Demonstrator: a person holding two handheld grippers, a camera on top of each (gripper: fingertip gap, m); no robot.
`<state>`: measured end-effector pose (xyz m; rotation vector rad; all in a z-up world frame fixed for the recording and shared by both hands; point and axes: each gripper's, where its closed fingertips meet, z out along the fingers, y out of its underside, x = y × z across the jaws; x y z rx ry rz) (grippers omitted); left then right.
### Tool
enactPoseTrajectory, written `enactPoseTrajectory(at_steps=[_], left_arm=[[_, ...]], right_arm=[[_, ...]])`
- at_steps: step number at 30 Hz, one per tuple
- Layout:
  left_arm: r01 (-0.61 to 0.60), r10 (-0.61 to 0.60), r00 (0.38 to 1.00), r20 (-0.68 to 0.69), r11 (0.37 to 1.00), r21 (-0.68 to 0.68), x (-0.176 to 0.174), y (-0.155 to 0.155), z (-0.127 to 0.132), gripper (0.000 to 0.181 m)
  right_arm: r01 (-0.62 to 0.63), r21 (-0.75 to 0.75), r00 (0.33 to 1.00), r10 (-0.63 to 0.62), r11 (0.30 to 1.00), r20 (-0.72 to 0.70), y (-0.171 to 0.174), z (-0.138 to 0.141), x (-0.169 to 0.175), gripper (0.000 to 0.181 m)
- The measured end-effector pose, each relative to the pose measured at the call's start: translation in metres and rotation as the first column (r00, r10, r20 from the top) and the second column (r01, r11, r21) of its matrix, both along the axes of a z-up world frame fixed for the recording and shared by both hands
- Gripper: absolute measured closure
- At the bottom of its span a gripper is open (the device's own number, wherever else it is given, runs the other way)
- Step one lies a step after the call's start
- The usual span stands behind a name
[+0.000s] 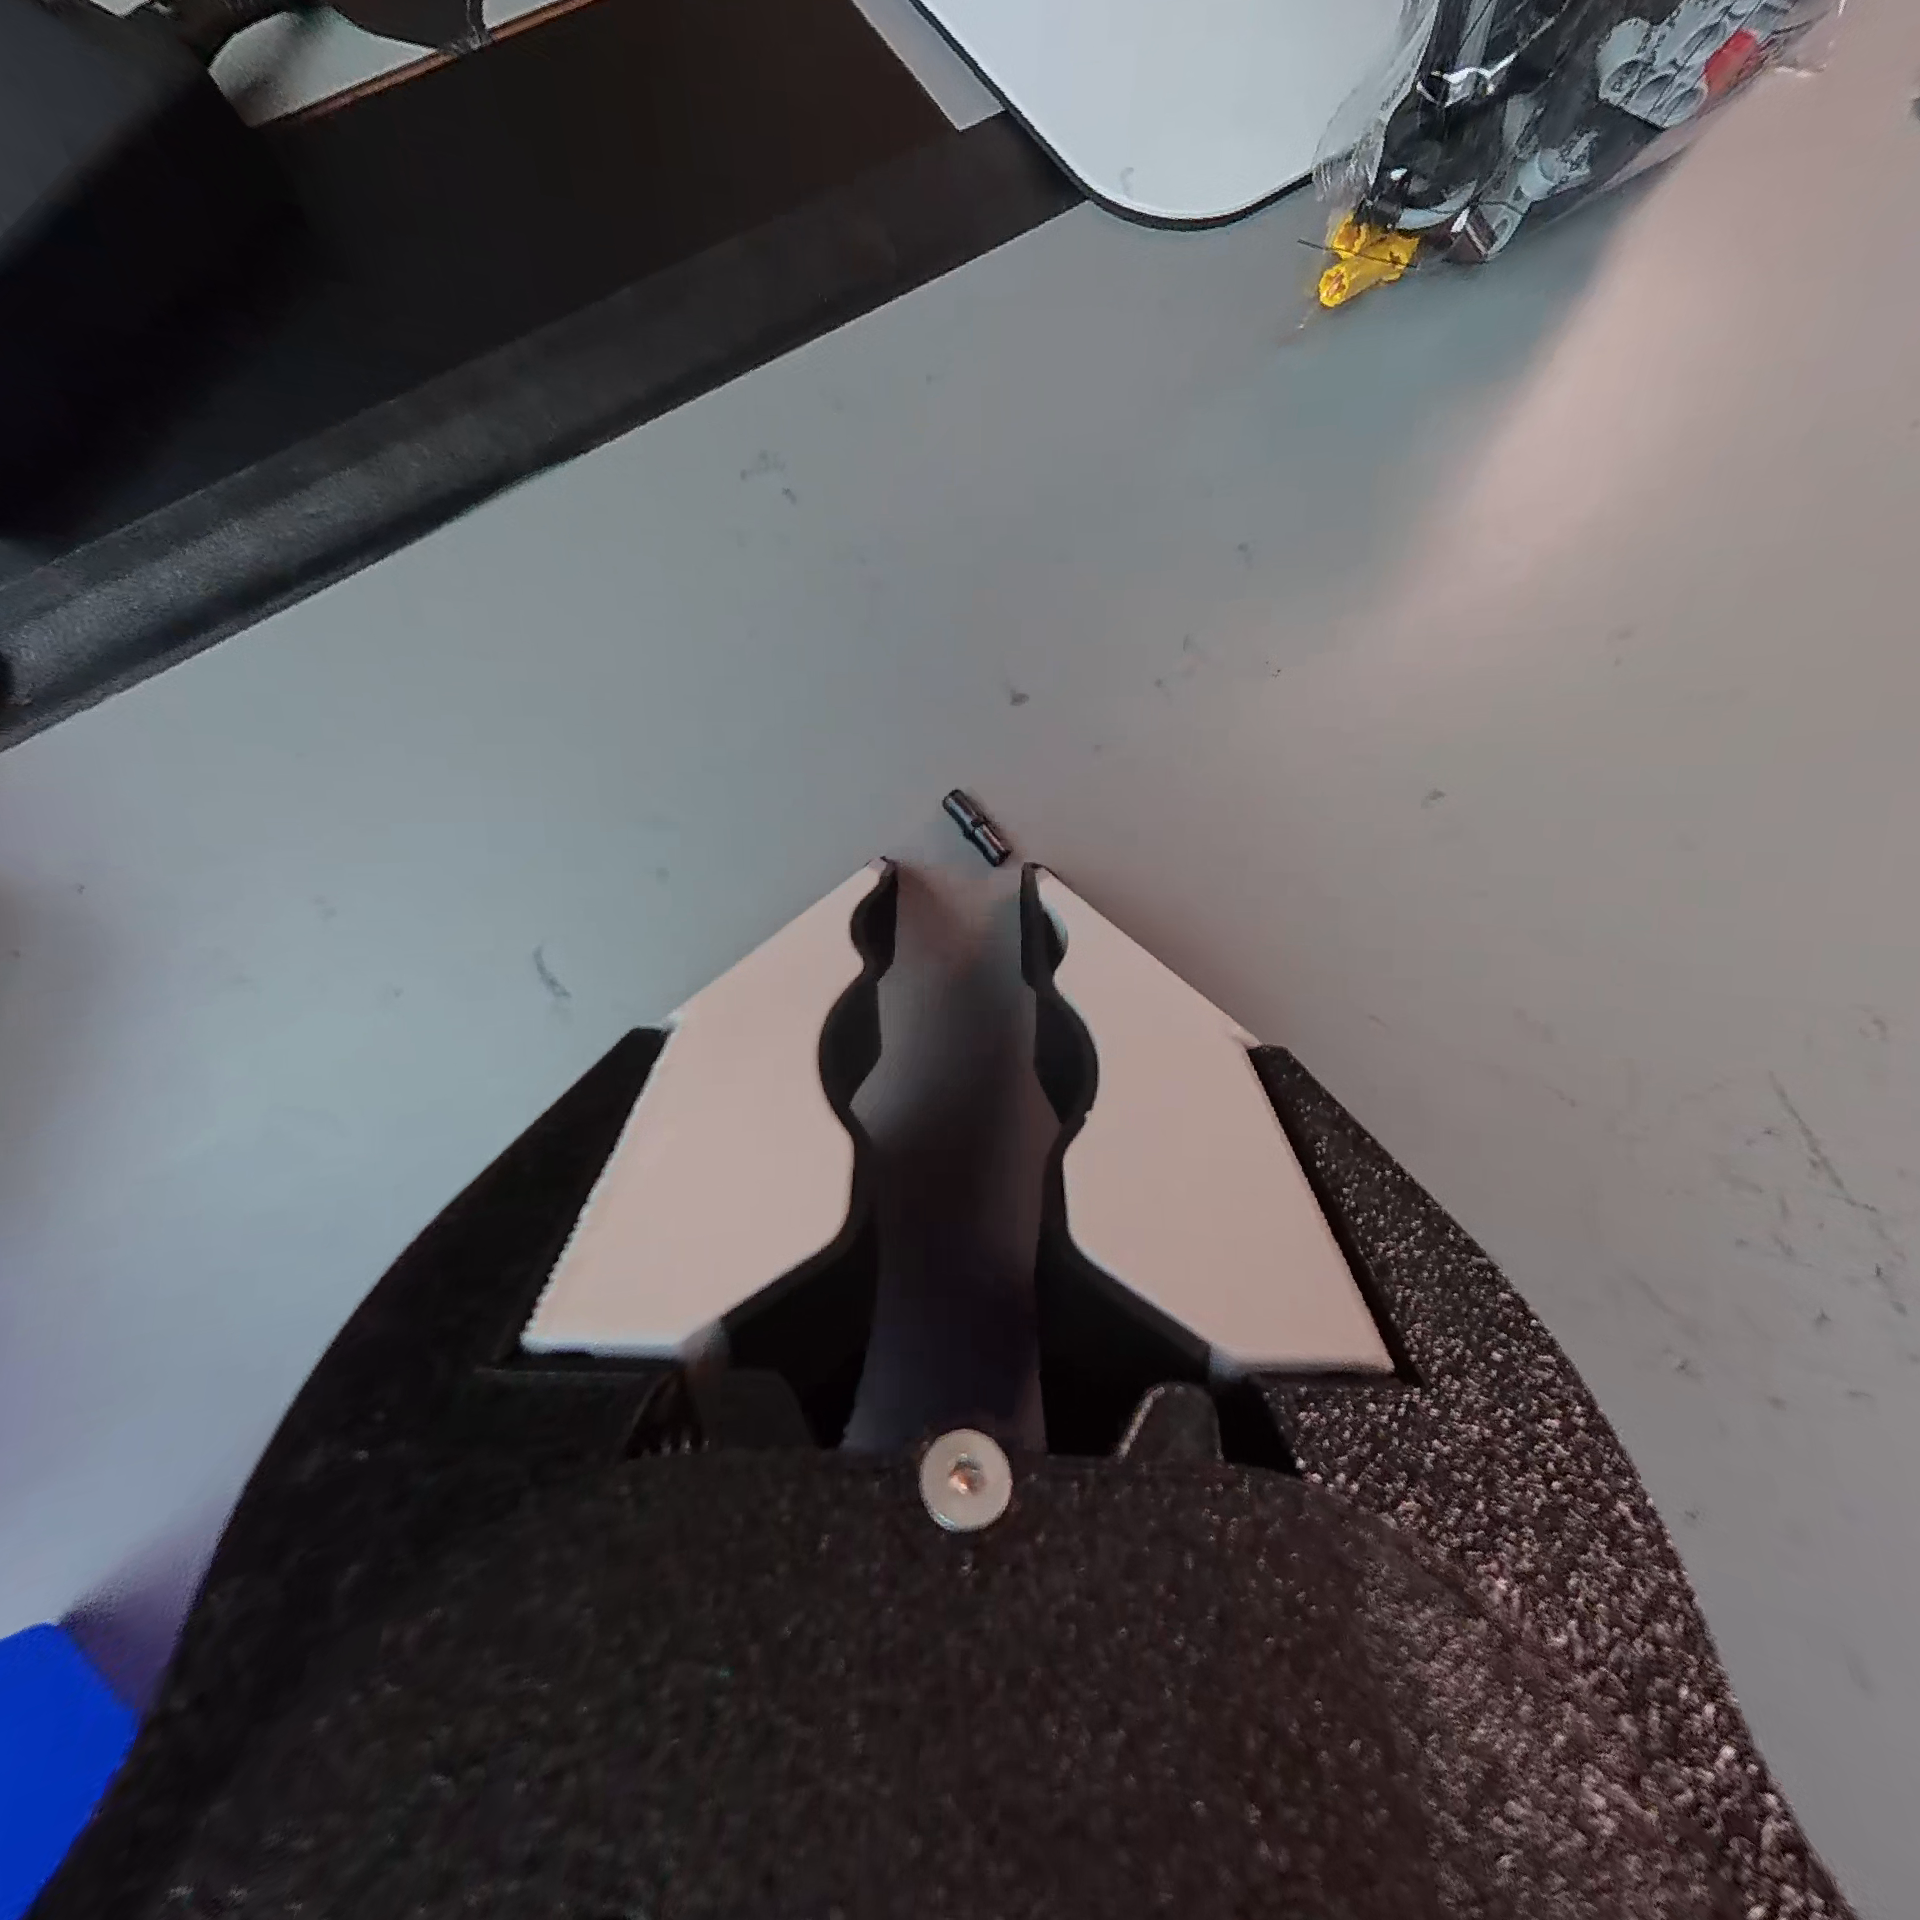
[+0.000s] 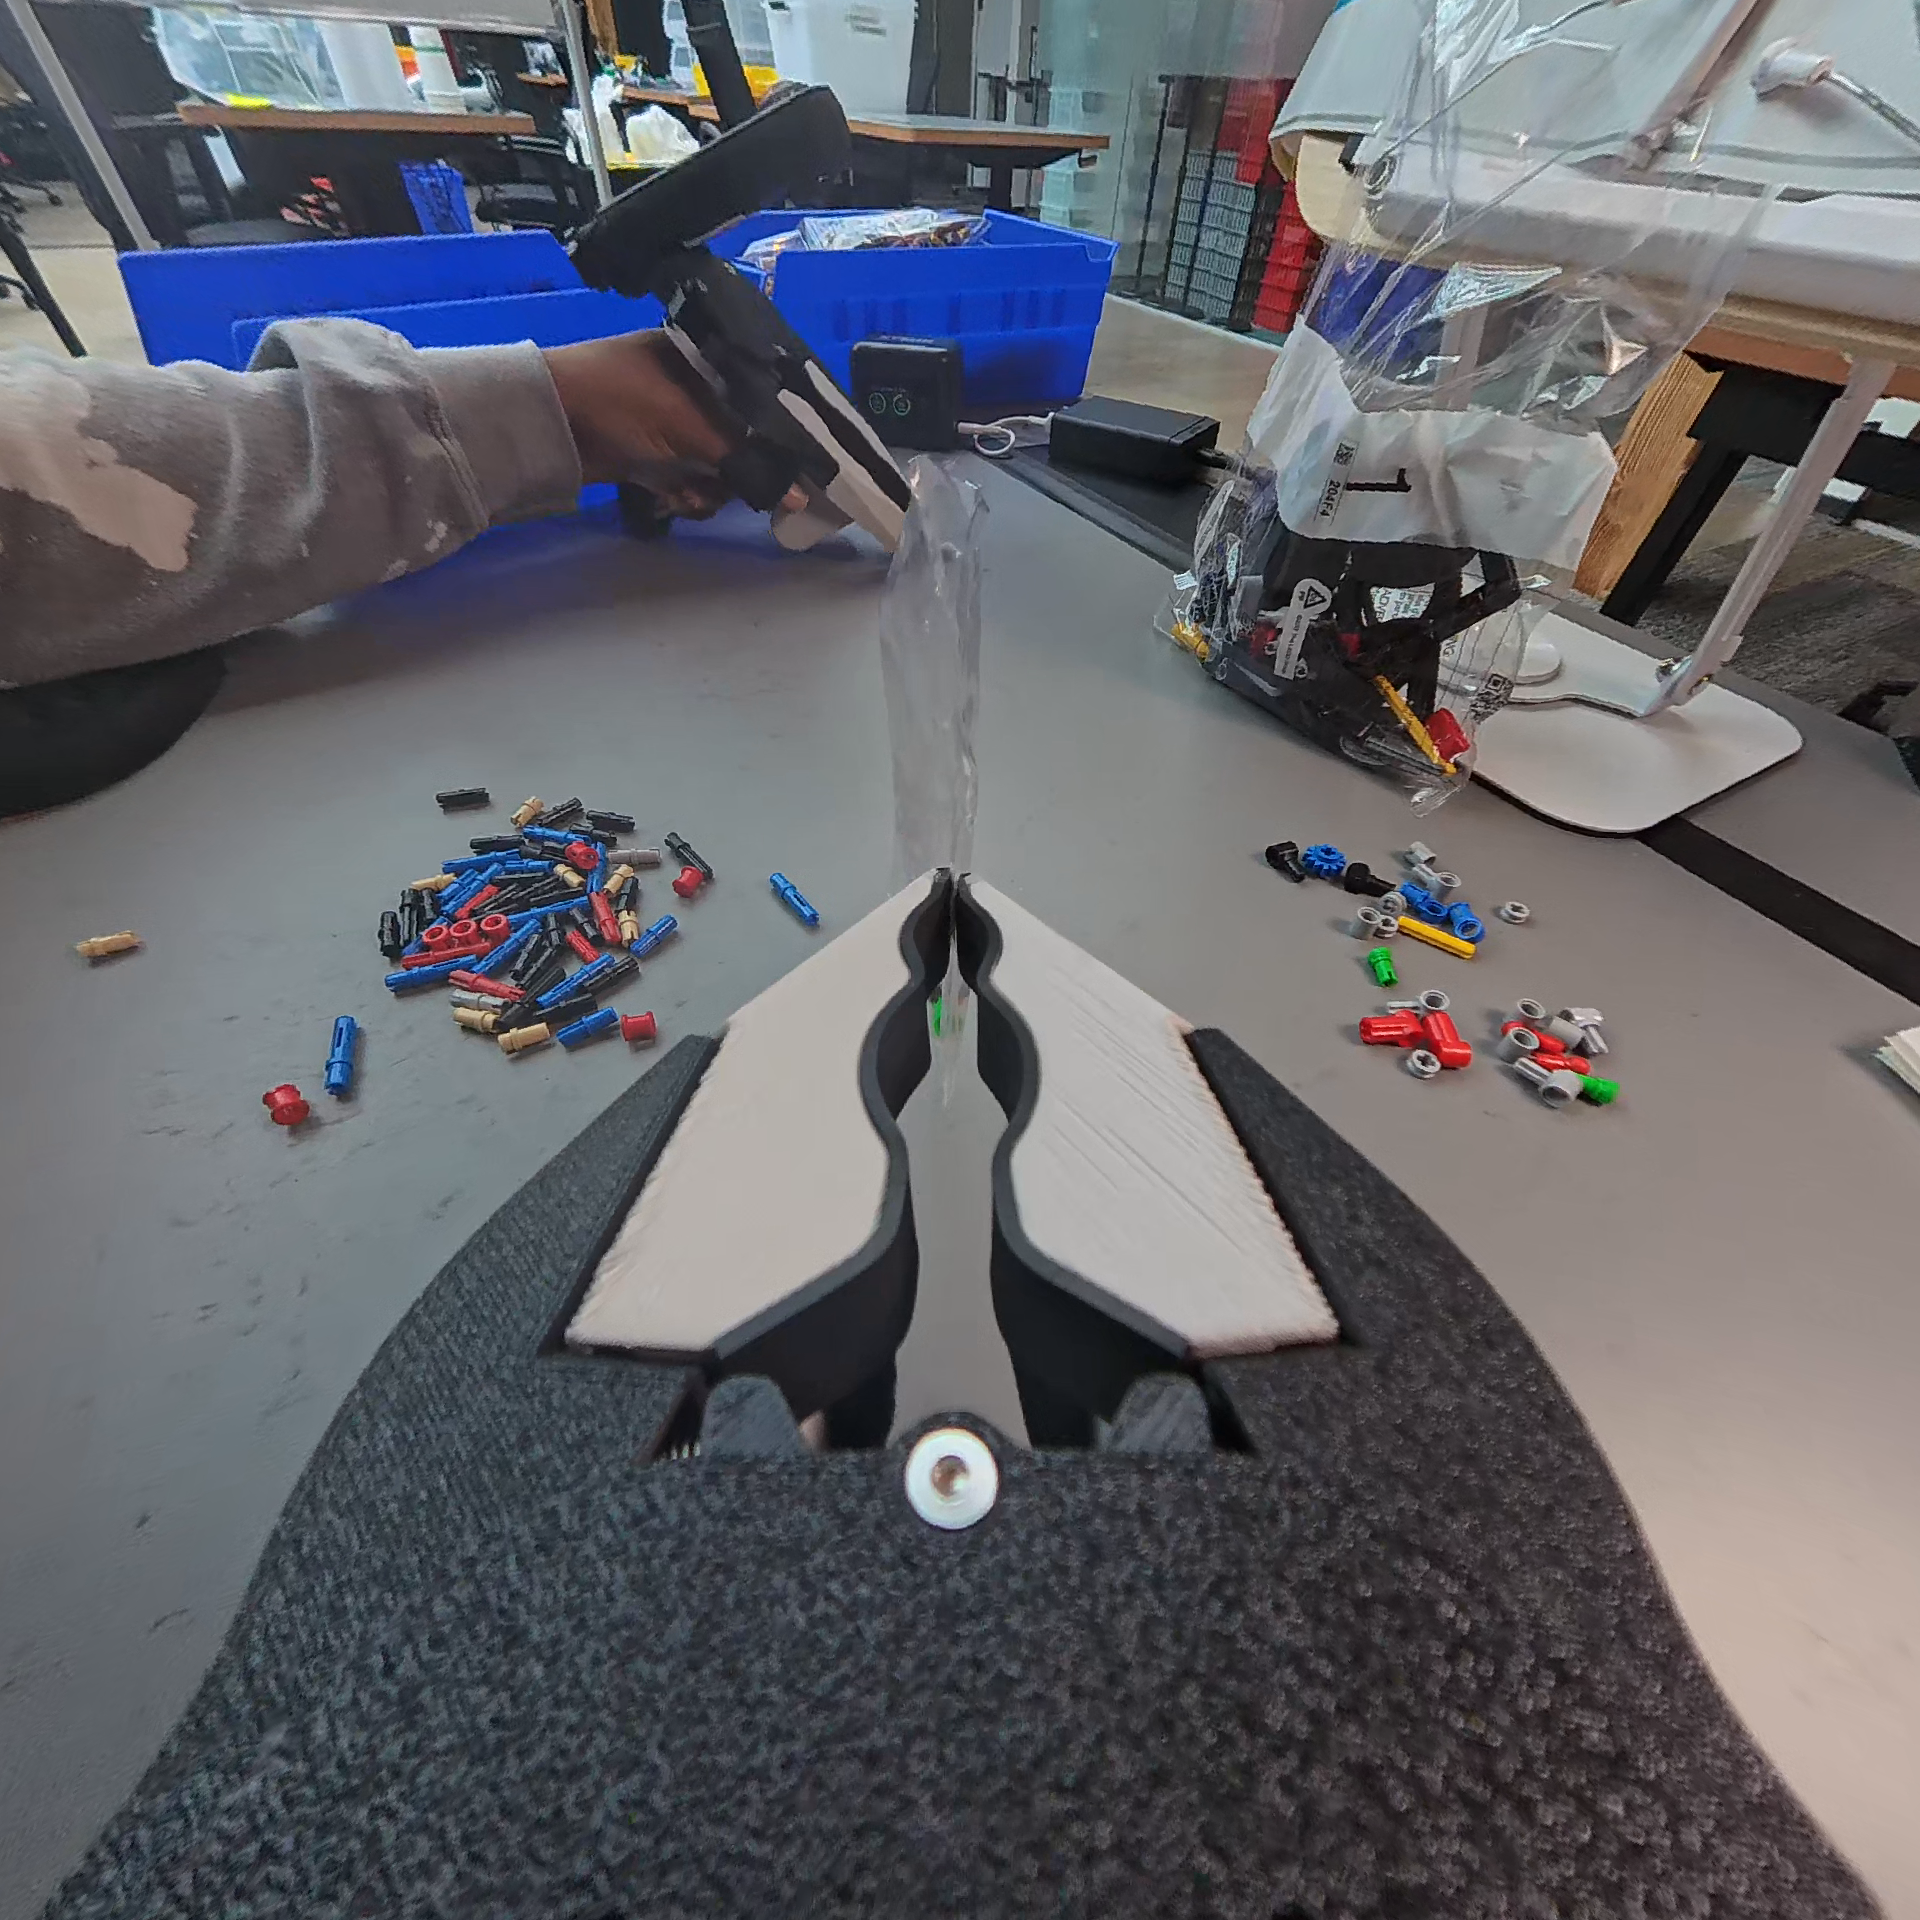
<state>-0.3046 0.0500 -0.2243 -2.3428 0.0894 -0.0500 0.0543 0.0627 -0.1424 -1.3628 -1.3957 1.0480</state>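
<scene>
On the grey tabletop (image 2: 1039, 727) loose pins (image 2: 520, 925) lie heaped; the right hand-held gripper (image 2: 953, 881), pinched closed, lifts a clear plastic bag (image 2: 932, 707) upright, while the left hand-held gripper (image 1: 958, 868), slightly parted and empty, hovers near a black pin (image 1: 977, 828)

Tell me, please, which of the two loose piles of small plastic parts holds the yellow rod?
The smaller right-hand pile; its long yellow rod lies beside blue pieces. The bigger left pile has none.

Left wrist view looks steeply down, close to the grey table (image 1: 1351, 623). Right wrist view sits higher, facing across it. Shared: probably the parts bag (image 1: 1538, 135) and white lamp base (image 2: 1631, 748).
</scene>
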Motion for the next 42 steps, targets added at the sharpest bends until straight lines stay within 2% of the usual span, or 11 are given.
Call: enactPoseTrajectory(at_steps=[4, 12, 15, 17, 19, 22, 24, 27, 37, 39, 42], left_arm=[[0.034, -0.034, 0.999, -0.008, 0.999, 0.01, 0.001, 0.008, 0.0, 0.152], [0.052, -0.052, 0.999, 0.001, 0.999, 0.0, 0.012, 0.013, 0.0, 0.177], [0.173, -0.182, 0.98, 0.081, 0.98, 0.102, 0.051, 0.018, 0.027, 0.177], [0.338, -0.375, 0.919, 0.12, 0.908, 0.247, 0.109, 0.018, 0.073, 0.178], [0.51, -0.577, 0.81, 0.103, 0.78, 0.362, 0.178, 0.007, 0.117, 0.177], [0.699, -0.768, 0.64, 0.033, 0.6, 0.39, 0.263, -0.017, 0.147, 0.178], [0.763, -0.812, 0.583, -0.019, 0.54, 0.355, 0.295, -0.026, 0.145, 0.178], [0.796, -0.826, 0.561, -0.049, 0.522, 0.306, 0.312, -0.028, 0.132, 0.178], [0.748, -0.806, 0.591, 0.024, 0.559, 0.356, 0.296, -0.024, 0.133, 0.162], [0.751, -0.788, 0.613, 0.055, 0.603, 0.268, 0.281, -0.022, 0.11, 0.159], [0.774, -0.772, 0.627, 0.108, 0.633, 0.031, 0.271, -0.029, 0.051, 0.155]], right_arm=[[-0.008, 0.002, 1.0, 0.008, 1.0, 0.008, -0.002, -0.002, -0.001, 0.181], [-0.005, 0.01, 1.0, 0.005, 1.0, 0.013, -0.002, -0.003, -0.001, 0.181], [-0.012, 0.015, 1.0, 0.012, 1.0, 0.01, -0.004, -0.002, -0.002, 0.181], [-0.029, 0.025, 1.0, 0.029, 0.999, 0.002, -0.007, -0.001, -0.003, 0.181], [-0.048, 0.032, 0.999, 0.049, 0.998, -0.009, -0.012, 0.001, -0.004, 0.181], [-0.072, 0.051, 0.997, 0.072, 0.996, -0.011, -0.018, 0.002, -0.005, 0.181], [-0.09, 0.062, 0.996, 0.092, 0.994, -0.022, -0.023, 0.004, -0.005, 0.181], [-0.111, 0.069, 0.993, 0.113, 0.991, -0.038, -0.028, 0.008, -0.006, 0.181], [-0.093, 0.069, 0.994, 0.096, 0.993, -0.044, -0.022, 0.009, -0.003, 0.181], [-0.052, 0.069, 0.998, 0.055, 0.996, -0.044, -0.012, 0.01, 0.0, 0.181], [-0.004, 0.033, 0.997, 0.006, 0.999, -0.08, 0.001, 0.016, 0.004, 0.181]])
